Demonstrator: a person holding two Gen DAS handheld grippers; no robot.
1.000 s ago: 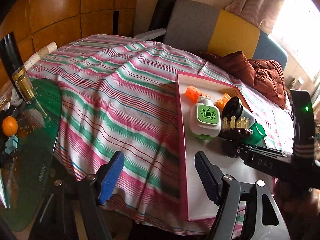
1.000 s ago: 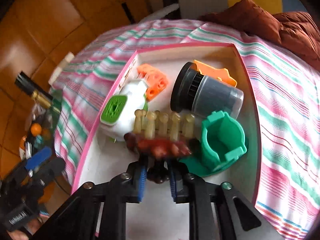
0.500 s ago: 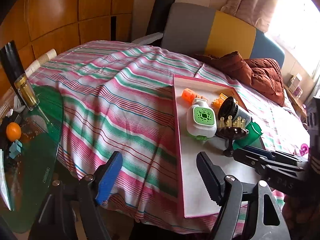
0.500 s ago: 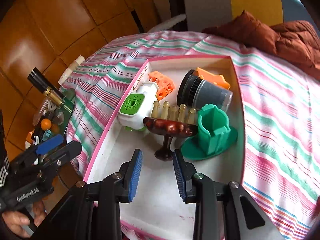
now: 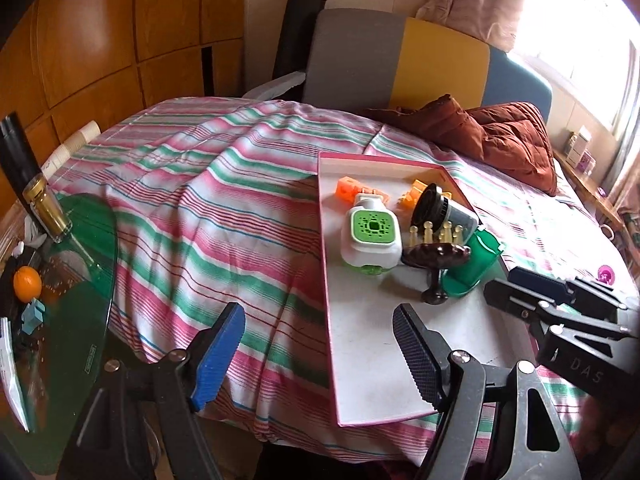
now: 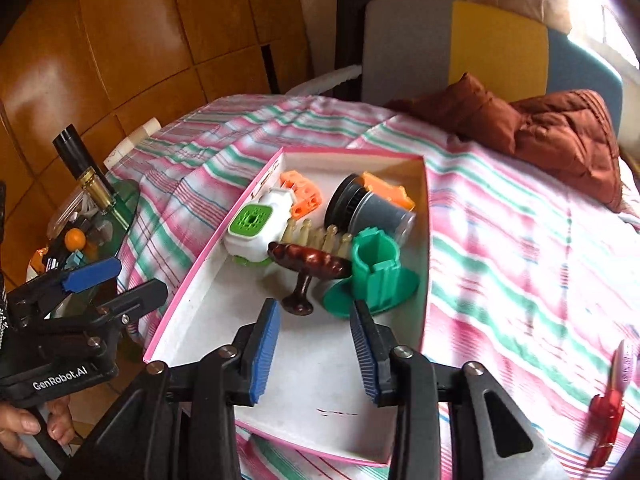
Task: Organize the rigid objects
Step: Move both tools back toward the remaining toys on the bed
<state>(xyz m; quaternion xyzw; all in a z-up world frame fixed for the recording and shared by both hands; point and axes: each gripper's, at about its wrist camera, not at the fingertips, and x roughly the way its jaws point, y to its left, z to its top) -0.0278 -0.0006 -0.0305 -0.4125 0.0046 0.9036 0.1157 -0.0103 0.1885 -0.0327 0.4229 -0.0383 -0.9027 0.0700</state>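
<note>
Now, by item:
Right gripper (image 6: pixel 314 350): jaws opening, nothing between them, just short of the stand's foot.
Left gripper (image 5: pixel 320 354): wide open, empty, over the bedspread (image 5: pixel 200 208).
Stand (image 6: pixel 306 266): upright in the tray (image 6: pixel 208 264), beside the green cup (image 6: pixel 374 276).

- A striped pink, green and white bedspread (image 5: pixel 208 208) spreads ahead of the left fingers.
- A rust-brown quilted cushion (image 6: pixel 560 140) lies far beyond the right fingers.
- A green glass tabletop (image 5: pixel 80 280), left of the left fingers, carries an orange (image 5: pixel 27 283) and a gold-banded bottle (image 5: pixel 44 208).
- A grey, yellow and blue headboard (image 5: pixel 400 64) stands farthest back.
</note>
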